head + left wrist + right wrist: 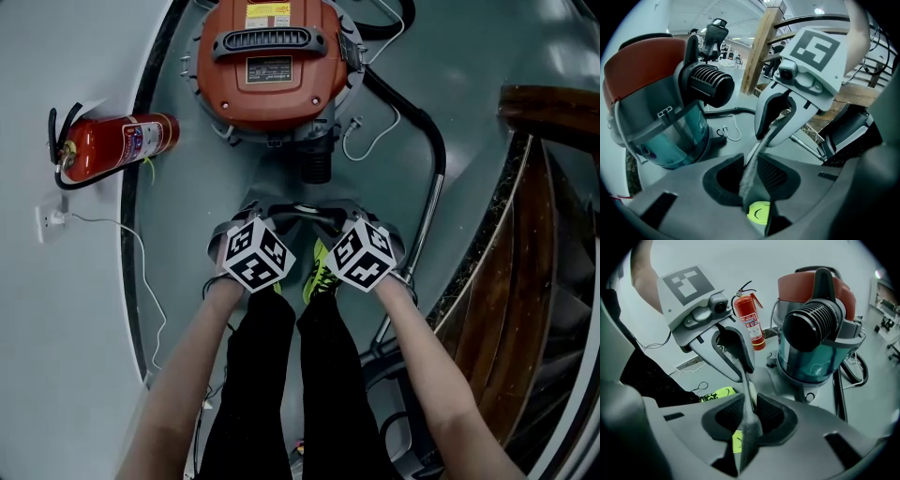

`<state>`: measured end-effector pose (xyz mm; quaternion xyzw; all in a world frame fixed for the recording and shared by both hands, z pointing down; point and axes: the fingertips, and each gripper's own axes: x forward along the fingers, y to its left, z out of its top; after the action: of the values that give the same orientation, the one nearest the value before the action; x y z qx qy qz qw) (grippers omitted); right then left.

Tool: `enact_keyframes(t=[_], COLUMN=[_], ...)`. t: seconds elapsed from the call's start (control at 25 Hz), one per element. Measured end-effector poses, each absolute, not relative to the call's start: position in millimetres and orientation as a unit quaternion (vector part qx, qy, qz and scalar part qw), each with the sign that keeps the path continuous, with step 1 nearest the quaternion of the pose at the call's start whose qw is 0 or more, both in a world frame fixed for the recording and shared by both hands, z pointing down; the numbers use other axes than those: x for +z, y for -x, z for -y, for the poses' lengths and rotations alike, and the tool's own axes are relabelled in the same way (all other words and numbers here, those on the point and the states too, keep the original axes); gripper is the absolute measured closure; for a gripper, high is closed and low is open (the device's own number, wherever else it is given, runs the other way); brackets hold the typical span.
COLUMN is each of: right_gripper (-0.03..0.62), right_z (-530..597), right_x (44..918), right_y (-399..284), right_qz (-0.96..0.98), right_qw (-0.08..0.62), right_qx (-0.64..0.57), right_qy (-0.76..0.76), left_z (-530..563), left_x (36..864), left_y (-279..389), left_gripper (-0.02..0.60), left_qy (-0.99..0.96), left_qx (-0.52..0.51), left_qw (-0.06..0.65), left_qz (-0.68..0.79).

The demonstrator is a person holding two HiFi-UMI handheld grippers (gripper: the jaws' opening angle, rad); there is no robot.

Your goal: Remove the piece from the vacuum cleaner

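- Left tongs (751,164) and right tongs (747,399) were clamped on thin grey piece (750,427), before vacuum cleaner (267,66).
- Piece probably best kept level, gripped evenly.

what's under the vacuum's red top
A see-through teal bin sits under the red top. Its contents can't be made out. In the head view the top covers it.

— What colour is the round plastic vacuum cleaner (267,66)?
— Orange-red lid, translucent teal drum; the metal fire extinguisher (117,145) is red, the thin flat strip (749,171) pale grey
— And the two marker cubes (255,255)?
— Black squares on white
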<state>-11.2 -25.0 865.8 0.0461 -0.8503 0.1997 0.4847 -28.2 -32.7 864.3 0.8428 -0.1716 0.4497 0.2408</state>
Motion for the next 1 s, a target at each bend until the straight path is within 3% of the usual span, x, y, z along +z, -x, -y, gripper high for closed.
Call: enact_keyframes(t=[1.0], right_gripper=[0.470], right_z=[7.1], right_x=[875.2], right_y=[9.1], right_qz=[0.836], right_qw=[0.488], right_qx=[0.247], right_qy=[-0.050], left_z=[13.8], left_x=[876.1], left_y=[34.2], left_gripper=[0.466], left_qy=[-0.833], left_qx=[0.466], left_qw=[0.250], left_qz=[0.160])
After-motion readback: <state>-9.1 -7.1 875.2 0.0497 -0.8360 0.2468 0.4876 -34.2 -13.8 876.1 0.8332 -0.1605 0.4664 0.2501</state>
